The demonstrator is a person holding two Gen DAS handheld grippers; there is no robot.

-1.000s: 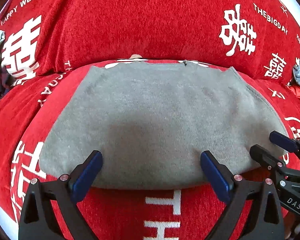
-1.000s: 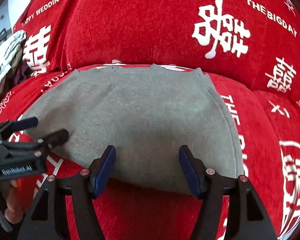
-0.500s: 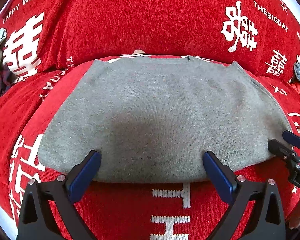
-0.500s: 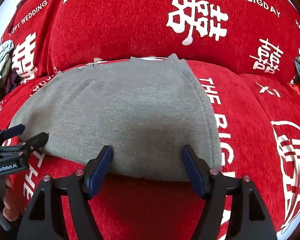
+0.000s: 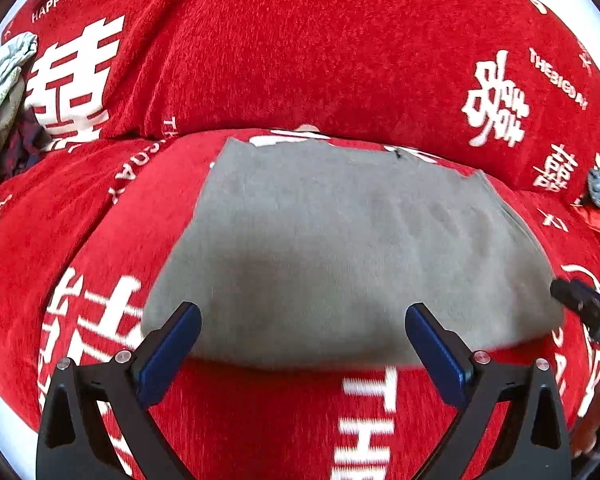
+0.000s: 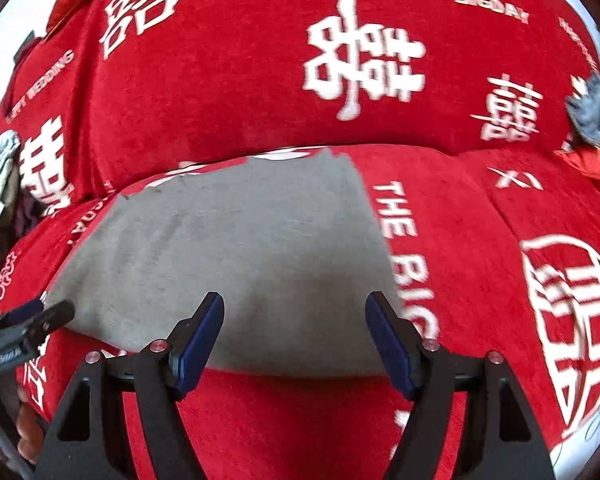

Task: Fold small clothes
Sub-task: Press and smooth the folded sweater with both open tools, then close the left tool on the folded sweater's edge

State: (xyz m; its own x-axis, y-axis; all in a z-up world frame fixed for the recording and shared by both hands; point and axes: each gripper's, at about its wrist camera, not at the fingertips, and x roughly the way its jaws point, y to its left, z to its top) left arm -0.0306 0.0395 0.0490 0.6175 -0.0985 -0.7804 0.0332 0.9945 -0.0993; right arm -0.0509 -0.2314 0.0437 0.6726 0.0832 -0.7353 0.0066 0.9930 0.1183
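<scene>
With both tongs released, left tongs (image 5: 302, 344) and right tongs (image 6: 294, 338) empty, I bring them onto the near edge of the grey knit garment (image 5: 340, 248), well apart, gripping one layer evenly before folding across the red sofa cover (image 5: 300, 52).

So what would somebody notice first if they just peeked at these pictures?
Probably the bright red sofa cover with big white symbols and wedding words, which fills nearly everything. Next, the flat grey cloth lying on the seat in the middle. Then the black tongs with blue pads at the bottom, the left tongs and right tongs, both wide open with nothing pinched.
</scene>
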